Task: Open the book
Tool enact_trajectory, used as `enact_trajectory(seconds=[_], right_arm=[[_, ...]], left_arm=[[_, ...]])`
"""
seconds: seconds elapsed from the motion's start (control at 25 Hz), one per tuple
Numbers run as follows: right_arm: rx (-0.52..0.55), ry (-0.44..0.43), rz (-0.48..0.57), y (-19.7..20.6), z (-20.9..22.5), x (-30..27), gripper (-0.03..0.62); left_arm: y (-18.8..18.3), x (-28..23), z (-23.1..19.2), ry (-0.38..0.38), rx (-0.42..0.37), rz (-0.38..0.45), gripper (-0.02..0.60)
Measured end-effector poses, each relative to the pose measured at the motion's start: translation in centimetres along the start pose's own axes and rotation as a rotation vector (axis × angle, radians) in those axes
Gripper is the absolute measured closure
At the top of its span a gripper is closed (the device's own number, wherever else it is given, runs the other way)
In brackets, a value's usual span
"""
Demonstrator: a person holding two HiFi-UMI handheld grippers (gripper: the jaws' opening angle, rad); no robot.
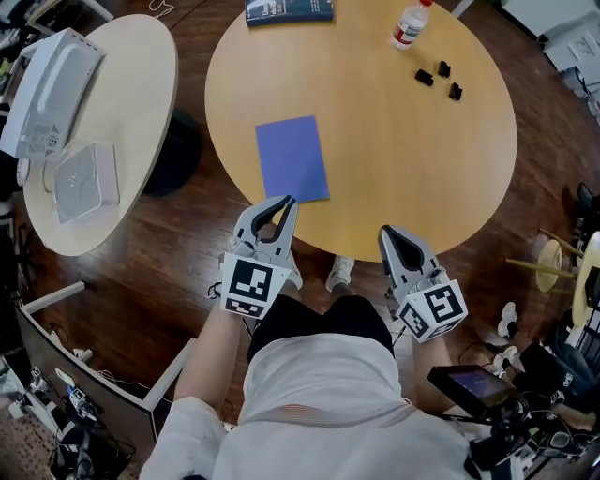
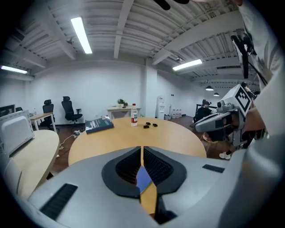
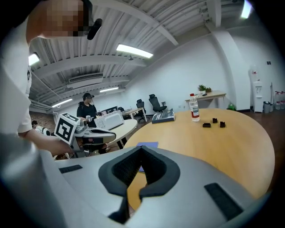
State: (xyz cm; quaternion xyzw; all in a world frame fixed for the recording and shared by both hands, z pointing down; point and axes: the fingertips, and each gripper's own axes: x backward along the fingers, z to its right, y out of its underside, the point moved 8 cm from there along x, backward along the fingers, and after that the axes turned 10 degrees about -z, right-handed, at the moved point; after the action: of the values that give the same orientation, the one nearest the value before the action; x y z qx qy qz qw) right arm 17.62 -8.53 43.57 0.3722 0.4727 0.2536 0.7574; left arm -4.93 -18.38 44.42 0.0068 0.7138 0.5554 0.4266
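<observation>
Two grey hand-held grippers hang at the near edge of the round pale-wood table [image 1: 403,150]. The left gripper [image 1: 285,202] and the right gripper [image 1: 387,232] each have their jaws pressed together on nothing. A thin, plain blue book [image 1: 292,157] lies closed and flat on the table's near left part. At the table's far edge lie a thick dark-blue book [image 1: 289,9], its cover print unreadable, and a red-labelled clear plastic bottle [image 1: 409,25].

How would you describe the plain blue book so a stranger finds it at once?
Start at the larger round wooden table. Near its edge closest to the person lies the plain blue book, flat and closed. Unlike the darker printed book at the far edge, its cover is bare.
</observation>
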Motion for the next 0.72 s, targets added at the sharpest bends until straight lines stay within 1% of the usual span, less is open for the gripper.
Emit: enact_trajectory(seconds=[0.16,0.24,0.36,0.56,0.72], right_arm=[[0.016,-0.004,-0.066,2.9,1.1,-0.1,0.601],[0.012,-0.015,-0.11,4.6,1.6,-0.2,0.6],[0.008,-0.022,-0.159,6.6,2.6,-0.2,0.6],[-0.02,-0.004,-0.184,7.9,4.6,-0.3,0.6],[-0.034,0.0,-0.203,8.8,5.5,-0.7,0.601]], left_arm=[[2.2,-4.5,2.2,-0.008,-0.018,-0.092,0.566],[3.5,-6.9,3.2,-0.03,-0.048,-0.142,0.545],[4.5,-10.2,4.3,-0.05,-0.099,-0.19,0.529],[6.2,-14.0,5.3,-0.03,-0.164,-0.279,0.466],[7.2,-15.9,5.7,-0.059,-0.224,-0.327,0.466]])
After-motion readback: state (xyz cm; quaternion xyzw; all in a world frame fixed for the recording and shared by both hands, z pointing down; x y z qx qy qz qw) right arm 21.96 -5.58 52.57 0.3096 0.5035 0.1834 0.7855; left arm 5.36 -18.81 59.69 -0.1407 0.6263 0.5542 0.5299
